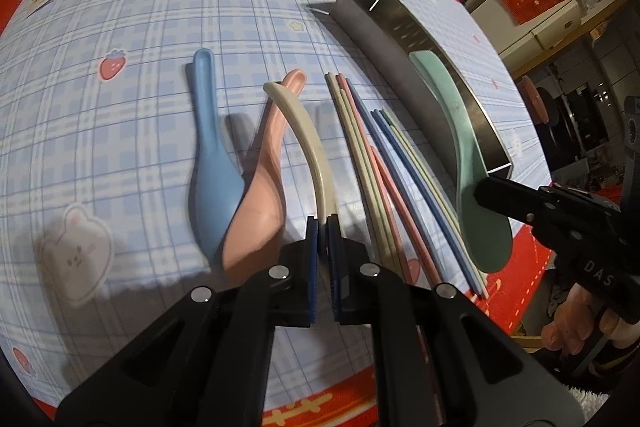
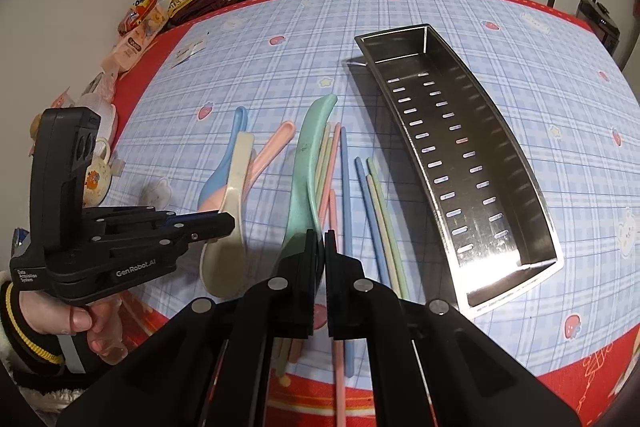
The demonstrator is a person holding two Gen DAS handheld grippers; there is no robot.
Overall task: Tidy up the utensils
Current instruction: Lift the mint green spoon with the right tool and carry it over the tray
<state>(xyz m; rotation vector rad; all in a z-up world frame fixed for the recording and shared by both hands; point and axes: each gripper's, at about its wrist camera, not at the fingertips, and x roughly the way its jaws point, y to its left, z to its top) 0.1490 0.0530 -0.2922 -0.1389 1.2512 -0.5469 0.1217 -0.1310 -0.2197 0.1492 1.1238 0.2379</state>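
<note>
Sorting has barely begun: the left gripper (image 1: 322,227) is clamped on the cream spoon (image 1: 308,131), the right gripper (image 2: 319,239) on the green spoon (image 2: 308,163); the steel tray (image 2: 516,147) at right is empty, chopsticks (image 2: 376,211) lie at centre.

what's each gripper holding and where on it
Left gripper is shut on the cream spoon at its bowl end. Right gripper is shut on the green spoon, also at its bowl end.

Table (image 2: 500,3), plaid cloth: steel tray (image 2: 532,203), chopsticks (image 2: 380,227), blue spoon (image 1: 208,163), pink spoon (image 1: 260,203).
</note>
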